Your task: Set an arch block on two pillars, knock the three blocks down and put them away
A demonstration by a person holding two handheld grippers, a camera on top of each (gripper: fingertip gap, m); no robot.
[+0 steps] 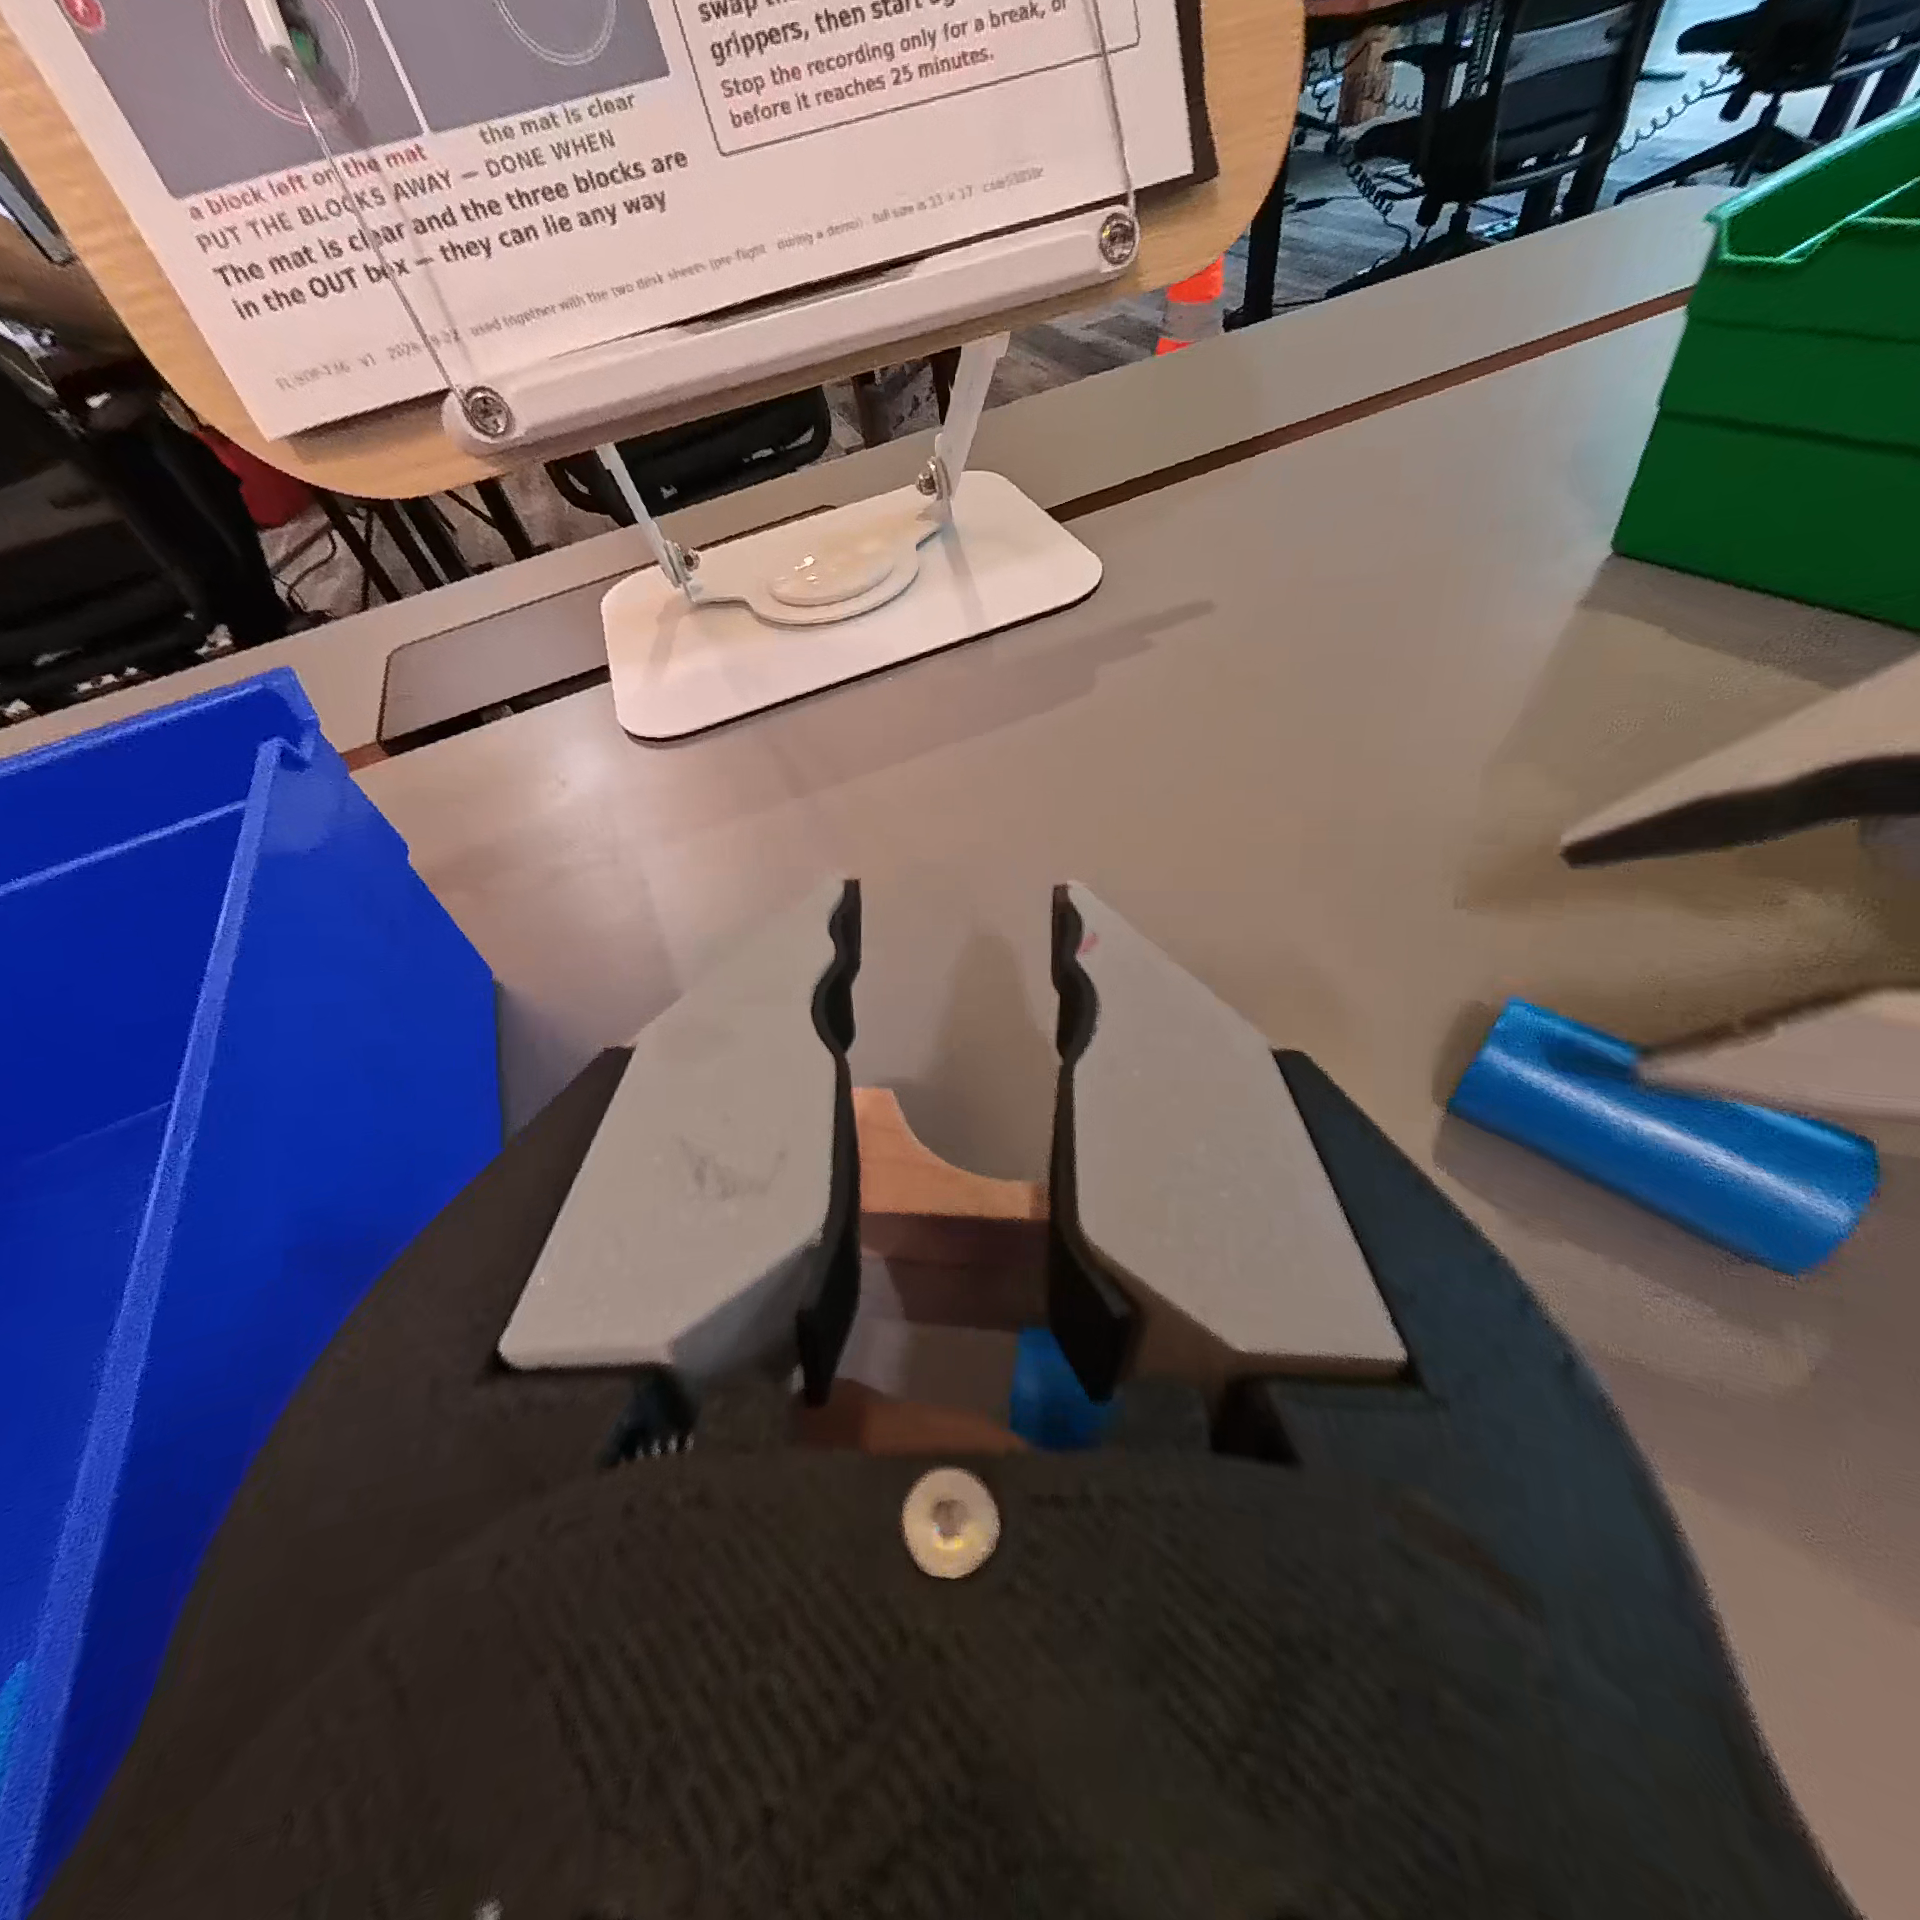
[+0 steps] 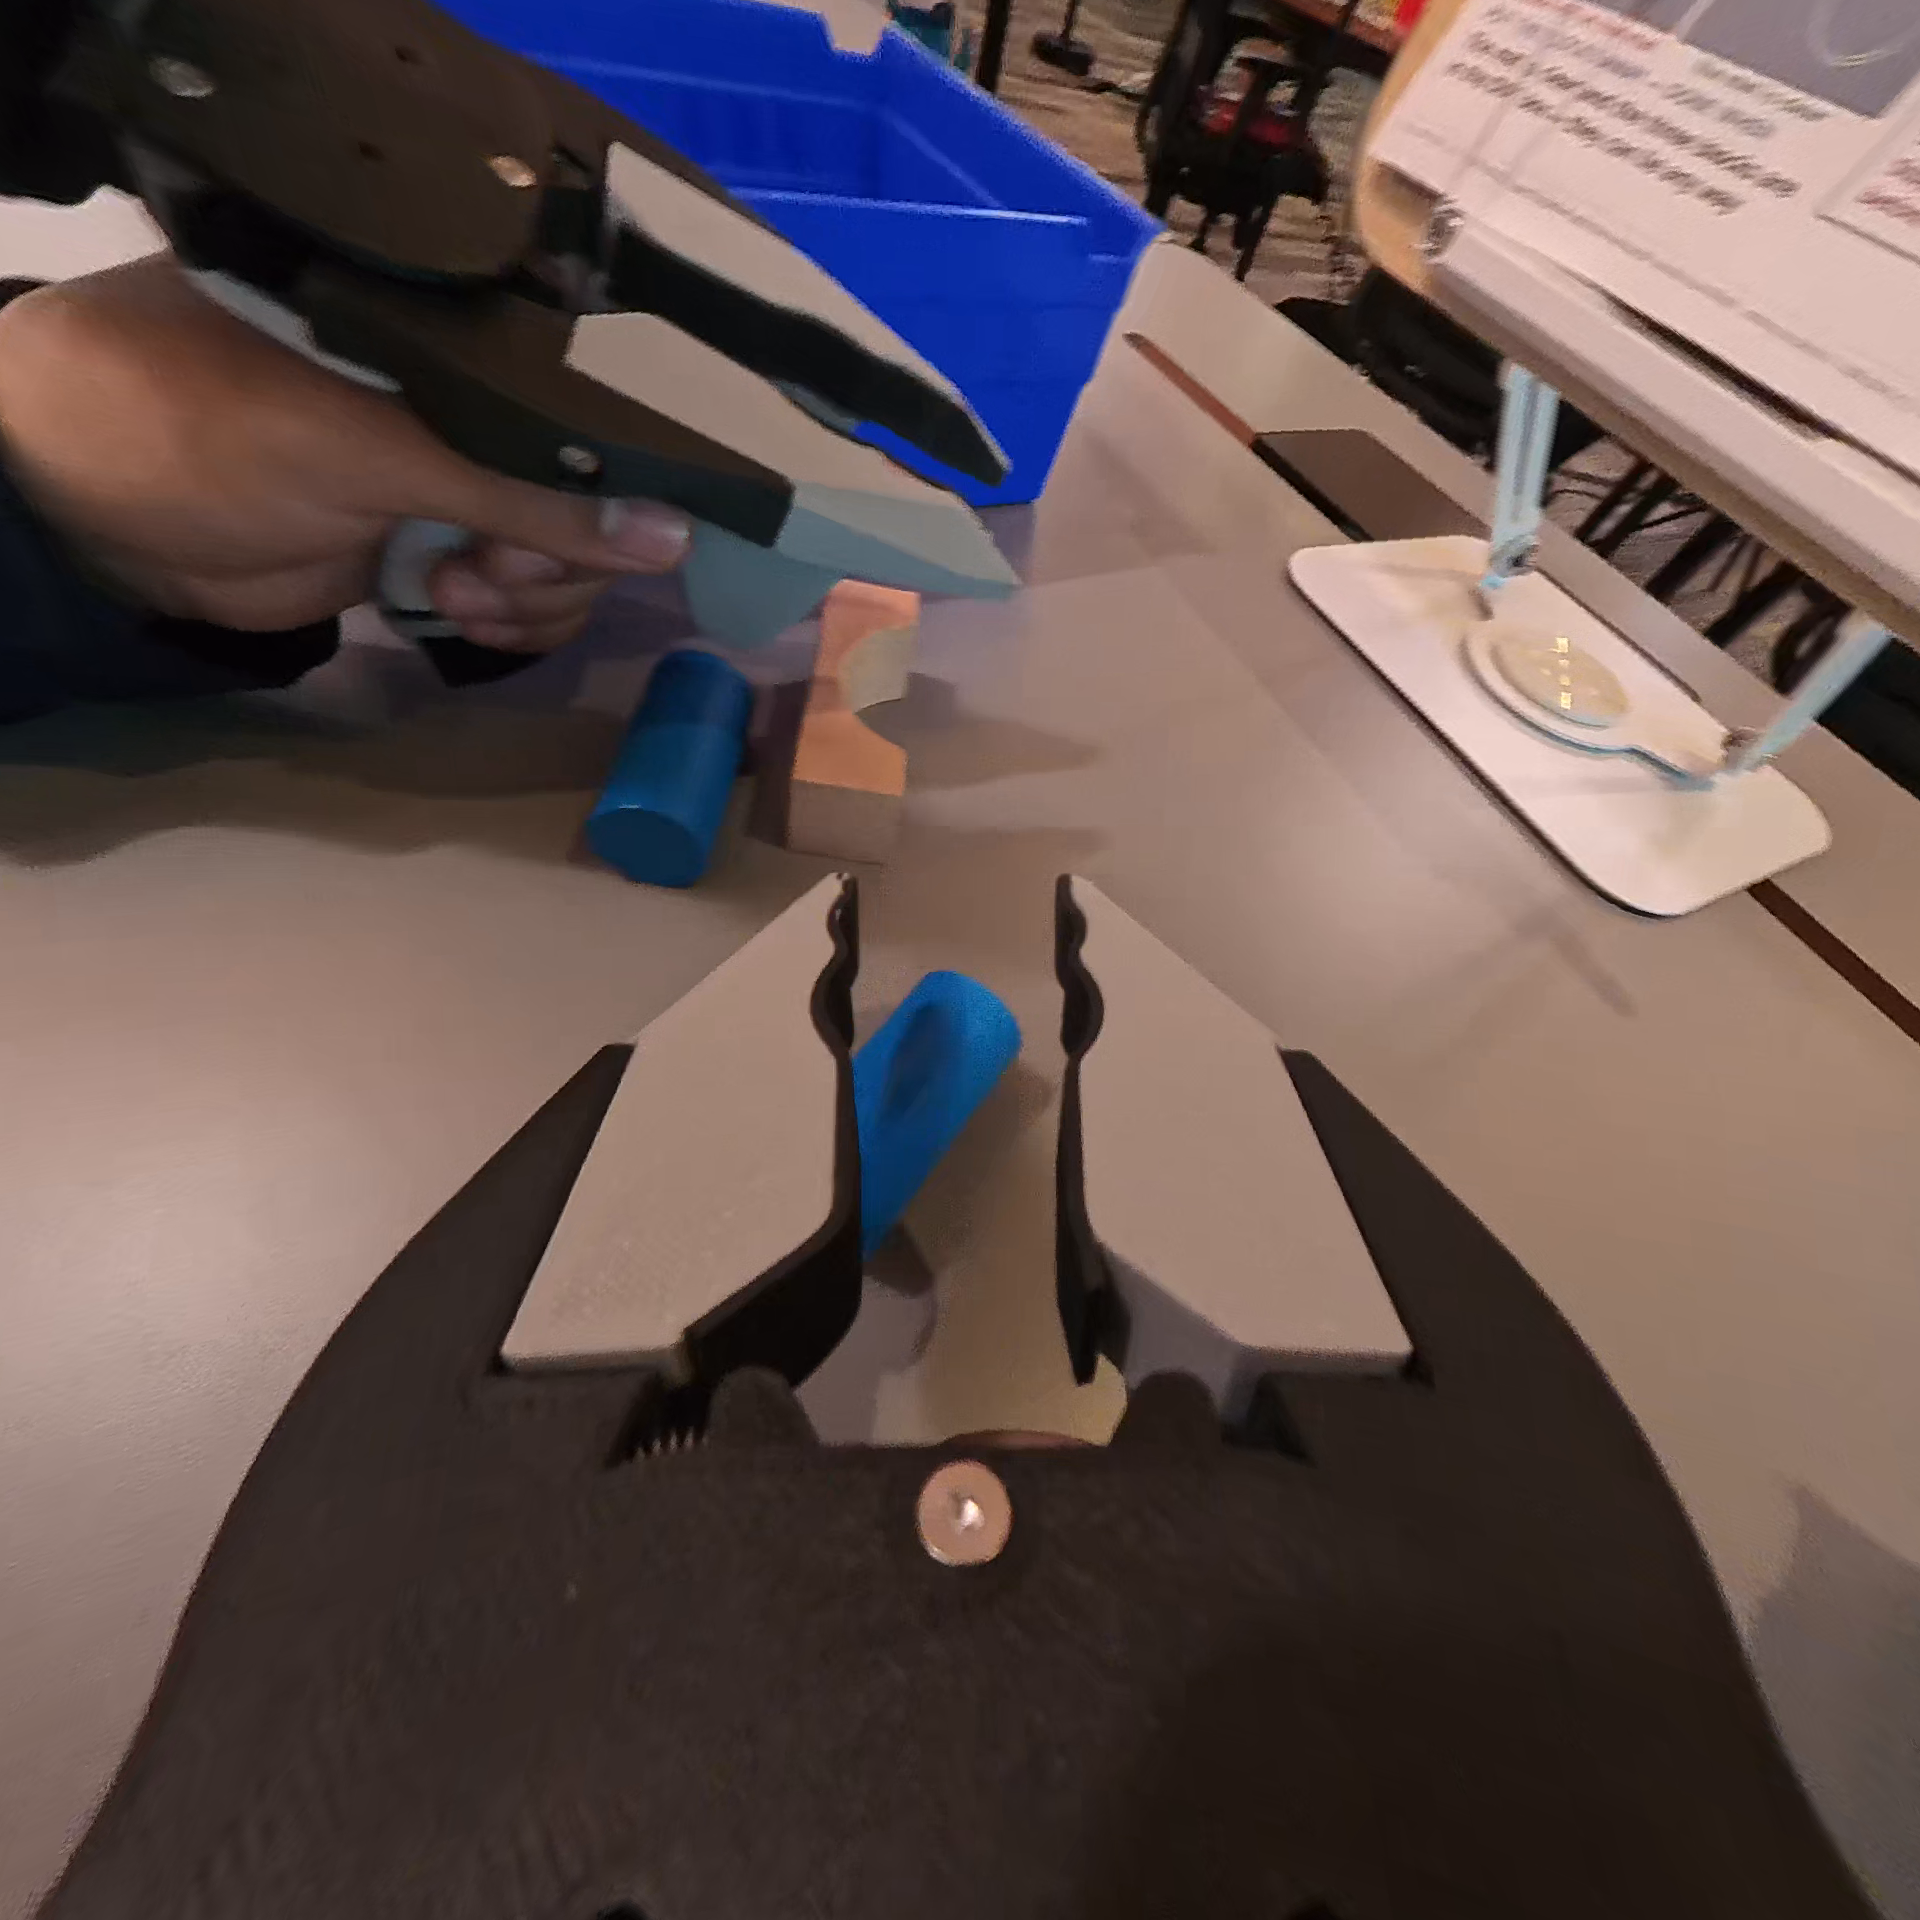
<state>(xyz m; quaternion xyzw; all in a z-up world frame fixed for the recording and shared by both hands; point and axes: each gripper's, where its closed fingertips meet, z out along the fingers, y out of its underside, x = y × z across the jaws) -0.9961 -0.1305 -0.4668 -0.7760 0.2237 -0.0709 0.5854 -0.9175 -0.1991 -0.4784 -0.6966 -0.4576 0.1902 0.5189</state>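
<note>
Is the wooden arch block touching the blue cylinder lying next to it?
Apart. The right wrist view shows a dark strip of shadowed table between the wooden arch block and the blue cylinder.

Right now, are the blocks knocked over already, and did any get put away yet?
Yes, knocked over: two blue pillars and the wooden arch block all lie on the table. None looks put away; the visible part of the blue bin shows no blocks. The right gripper is open around one pillar, not gripping. The left gripper is open above the arch. All three remain.
</note>
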